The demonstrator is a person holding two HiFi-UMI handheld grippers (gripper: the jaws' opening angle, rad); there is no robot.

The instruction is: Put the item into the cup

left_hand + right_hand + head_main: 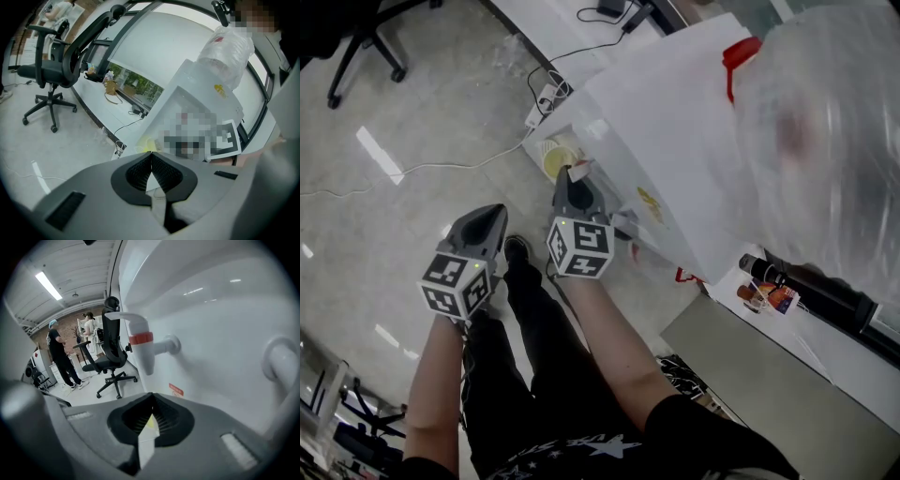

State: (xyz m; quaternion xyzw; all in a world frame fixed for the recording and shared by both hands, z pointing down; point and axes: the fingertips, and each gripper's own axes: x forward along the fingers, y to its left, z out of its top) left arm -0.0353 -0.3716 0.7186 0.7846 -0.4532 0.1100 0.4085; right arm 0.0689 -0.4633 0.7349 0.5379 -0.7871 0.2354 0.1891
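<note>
Left gripper (pixel 151 154): jaws pressed together, nothing in them. Right gripper (pixel 151 397): jaws closed too; a pale sliver (pixel 147 430) shows between them, possibly the item, unclear. Cup (pixel 553 161) stands at the water dispenser (pixel 675 122), just beyond it. Drop-in apparently not yet done.

right tongs (pixel 571 174) near cup (pixel 553 161); left tongs (pixel 493 215) beside.

White water dispenser (pixel 675 122) w/ red-banded tap (pixel 140 341); blk office chair (pixel 44 70) on floor.

The water bottle (pixel 834 141) is running off the head view's edge at 3 o'clock; the right claw (pixel 567 174) is covering the cup (pixel 550 161) at its 4 o'clock rim.
</note>
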